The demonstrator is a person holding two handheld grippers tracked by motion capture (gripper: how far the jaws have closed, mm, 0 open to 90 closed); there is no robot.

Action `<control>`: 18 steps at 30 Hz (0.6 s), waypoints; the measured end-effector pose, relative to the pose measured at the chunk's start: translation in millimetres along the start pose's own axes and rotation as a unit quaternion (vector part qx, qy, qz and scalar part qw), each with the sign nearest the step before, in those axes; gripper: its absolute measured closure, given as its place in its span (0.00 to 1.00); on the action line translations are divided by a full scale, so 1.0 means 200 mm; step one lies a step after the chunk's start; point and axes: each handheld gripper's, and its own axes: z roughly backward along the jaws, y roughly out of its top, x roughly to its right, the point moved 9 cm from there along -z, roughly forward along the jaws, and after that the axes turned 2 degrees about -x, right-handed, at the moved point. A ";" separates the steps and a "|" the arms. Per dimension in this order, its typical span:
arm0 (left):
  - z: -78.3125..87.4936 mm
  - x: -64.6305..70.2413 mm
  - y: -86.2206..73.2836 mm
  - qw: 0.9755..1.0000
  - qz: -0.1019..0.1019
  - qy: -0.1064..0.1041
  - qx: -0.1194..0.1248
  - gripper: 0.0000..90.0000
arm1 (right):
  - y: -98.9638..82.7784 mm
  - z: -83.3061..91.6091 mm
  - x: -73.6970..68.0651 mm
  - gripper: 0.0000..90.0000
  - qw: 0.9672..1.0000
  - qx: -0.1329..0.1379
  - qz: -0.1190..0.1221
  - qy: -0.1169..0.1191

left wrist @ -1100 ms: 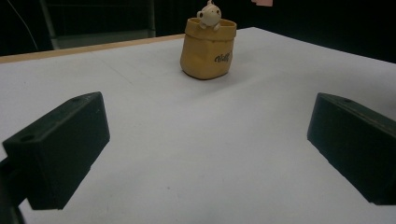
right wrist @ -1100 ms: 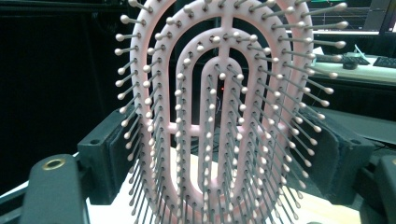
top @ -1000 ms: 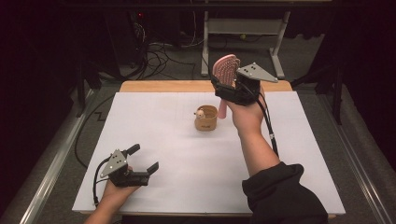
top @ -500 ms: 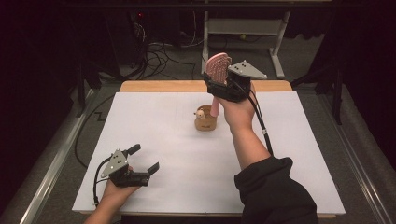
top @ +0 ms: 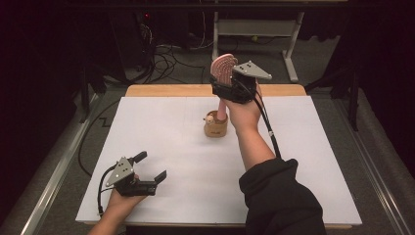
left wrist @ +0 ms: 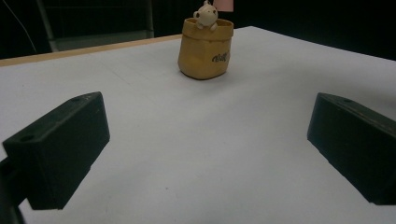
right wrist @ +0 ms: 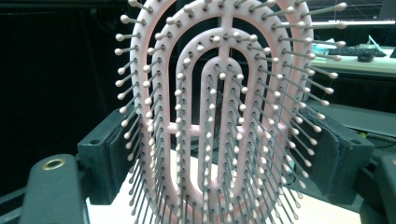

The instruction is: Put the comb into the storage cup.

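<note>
Two grippers work over a white sheet-covered table [top: 171,127]. Just above the centre of the high view, the right gripper [top: 230,85] is raised above the table and clamps a pink vented plastic hairbrush with ball-tipped bristles [top: 222,73]; the brush head stands upright above the jaws, and its handle runs down toward a small tan bag-shaped holder with a little cream bear figure at its rim [top: 216,127]. Whether the handle's end touches the holder or sits inside it cannot be told. In the right gripper view the brush head [right wrist: 224,116] faces the camera with its bristles, and the two black jaws press against its left and right edges.

At the lower left of the high view, the left gripper [top: 149,171] sits low over the table in the person's hand, with its jaws spread wide and nothing between them. In the left gripper view the tan holder [left wrist: 205,49] stands upright at the upper centre, well beyond the parted jaws, with a bit of the pink handle [left wrist: 223,4] showing just above it at the top edge.
</note>
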 end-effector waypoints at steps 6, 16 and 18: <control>0.00 0.00 0.00 1.000 0.002 -0.002 0.000 0.00 | -0.02 -0.04 0.01 0.22 1.000 -0.010 0.002 -0.005; 0.01 0.00 0.00 1.000 0.004 0.000 0.004 0.00 | -0.08 -0.10 0.02 0.22 1.000 -0.026 -0.003 -0.005; 0.01 0.00 0.01 1.000 0.004 0.000 0.006 0.00 | -0.08 -0.10 0.02 0.22 1.000 -0.026 -0.003 -0.005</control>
